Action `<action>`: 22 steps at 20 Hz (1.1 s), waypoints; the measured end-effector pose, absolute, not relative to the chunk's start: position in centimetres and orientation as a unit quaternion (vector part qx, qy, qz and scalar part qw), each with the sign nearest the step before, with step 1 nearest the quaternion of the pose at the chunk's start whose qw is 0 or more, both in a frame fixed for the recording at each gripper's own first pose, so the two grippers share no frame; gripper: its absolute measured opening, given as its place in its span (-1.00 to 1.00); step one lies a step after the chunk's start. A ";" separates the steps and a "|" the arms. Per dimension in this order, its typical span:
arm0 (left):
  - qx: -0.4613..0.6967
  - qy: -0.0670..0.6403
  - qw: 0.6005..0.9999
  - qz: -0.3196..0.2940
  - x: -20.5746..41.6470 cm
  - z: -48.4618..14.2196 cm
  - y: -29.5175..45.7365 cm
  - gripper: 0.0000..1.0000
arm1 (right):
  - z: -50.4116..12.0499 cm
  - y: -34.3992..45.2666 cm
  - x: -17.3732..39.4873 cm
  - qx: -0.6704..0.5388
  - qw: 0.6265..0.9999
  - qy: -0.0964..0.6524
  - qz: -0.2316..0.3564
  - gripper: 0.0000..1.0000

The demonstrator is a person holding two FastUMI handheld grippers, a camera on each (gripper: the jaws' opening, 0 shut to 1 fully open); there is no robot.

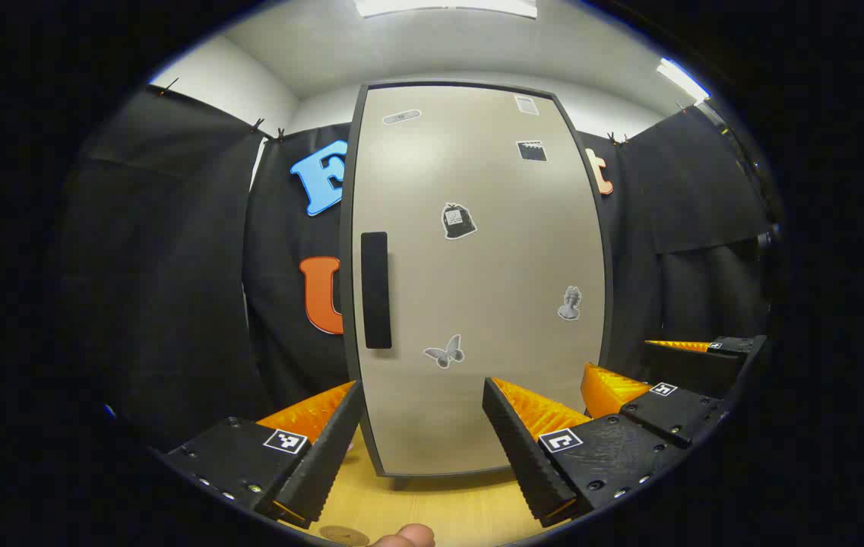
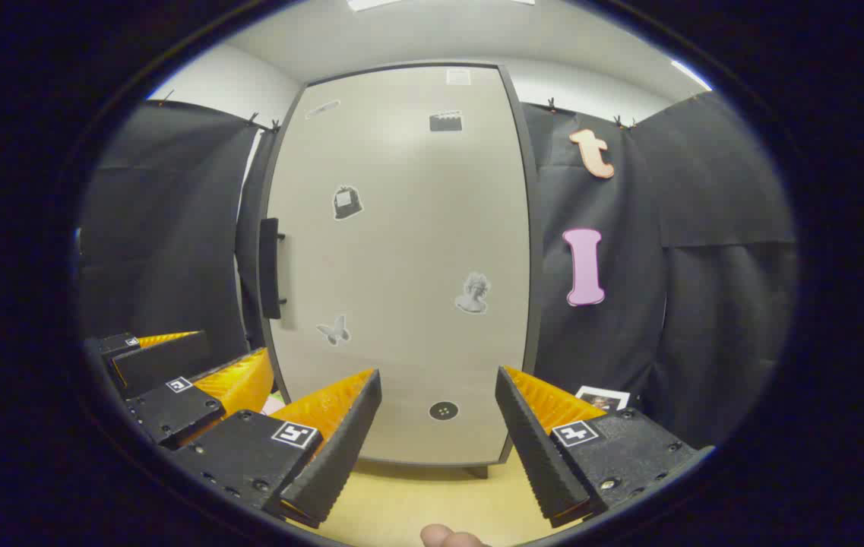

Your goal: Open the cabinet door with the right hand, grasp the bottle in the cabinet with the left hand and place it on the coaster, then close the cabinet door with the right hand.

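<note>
The tall beige cabinet stands on the wooden table with its door shut, so the bottle inside is hidden. A black vertical handle sits at the door's left edge. My left gripper is open, facing the lower door a short way off. Off to its right hangs my right gripper, also open. In the right gripper view the door and handle lie ahead of the open right gripper, with the left gripper at lower left. A round brownish disc, perhaps the coaster, lies on the table.
Black cloth walls close in the booth on both sides of the cabinet. The light wooden tabletop runs in front of the door. A small white-framed card stands right of the cabinet's base. A fingertip shows at the bottom edge.
</note>
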State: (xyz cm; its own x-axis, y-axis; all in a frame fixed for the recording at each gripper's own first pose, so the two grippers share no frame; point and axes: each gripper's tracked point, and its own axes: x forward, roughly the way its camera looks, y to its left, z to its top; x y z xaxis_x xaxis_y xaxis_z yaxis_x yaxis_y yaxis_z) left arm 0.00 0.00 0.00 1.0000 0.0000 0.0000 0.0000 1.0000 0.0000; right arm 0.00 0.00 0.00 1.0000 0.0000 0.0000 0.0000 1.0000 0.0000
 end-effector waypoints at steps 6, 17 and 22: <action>-0.015 -0.019 1.000 -0.017 0.2 1.5 -0.2 0.89 | 1.1 0.0 -0.2 -0.013 1.000 -0.009 -0.009 0.95; -0.014 -0.025 0.999 -0.032 0.0 1.5 0.0 0.89 | 1.6 0.3 -0.8 -0.029 0.999 -0.020 -0.016 0.94; -0.012 -0.023 0.999 -0.031 0.0 1.6 0.0 0.89 | 1.8 0.5 -0.7 -0.027 0.999 -0.020 -0.010 0.95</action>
